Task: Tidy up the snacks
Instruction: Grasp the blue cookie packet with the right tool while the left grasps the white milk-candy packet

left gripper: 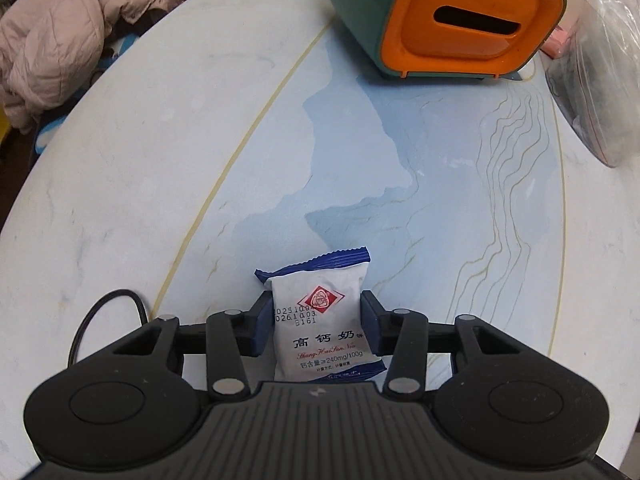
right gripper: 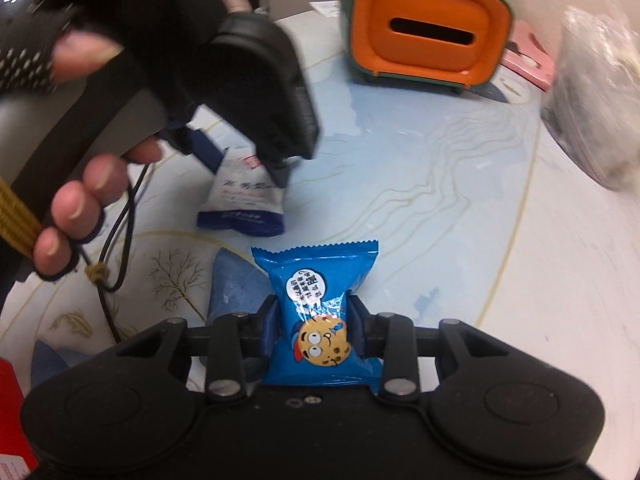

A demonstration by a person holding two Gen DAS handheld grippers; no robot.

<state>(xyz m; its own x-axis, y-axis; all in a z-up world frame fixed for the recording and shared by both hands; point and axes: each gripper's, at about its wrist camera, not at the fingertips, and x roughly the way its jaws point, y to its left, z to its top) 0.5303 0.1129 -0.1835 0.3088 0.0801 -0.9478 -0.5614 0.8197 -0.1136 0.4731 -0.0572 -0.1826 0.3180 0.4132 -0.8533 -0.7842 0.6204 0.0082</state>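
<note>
A white snack packet with blue ends [left gripper: 320,332] stands between the pads of my left gripper [left gripper: 316,304], which press on its two sides. The right wrist view shows the same packet [right gripper: 244,196] tilted over the table under the left gripper [right gripper: 240,168], held by a person's hand [right gripper: 80,200]. My right gripper [right gripper: 314,312] is shut on a blue cookie packet [right gripper: 320,292] with a cartoon cookie face, pinching it at the middle. A green box with an orange slotted front [left gripper: 460,20] [right gripper: 424,28] stands at the far side of the table.
The round marble-patterned table [left gripper: 120,200] curves away at the left. A clear plastic bag with dark contents [left gripper: 600,80] [right gripper: 596,100] lies at the right, with a pink item [right gripper: 528,56] behind it. A pink jacket [left gripper: 68,32] lies beyond the left edge. A red box [right gripper: 12,420] sits at the near left.
</note>
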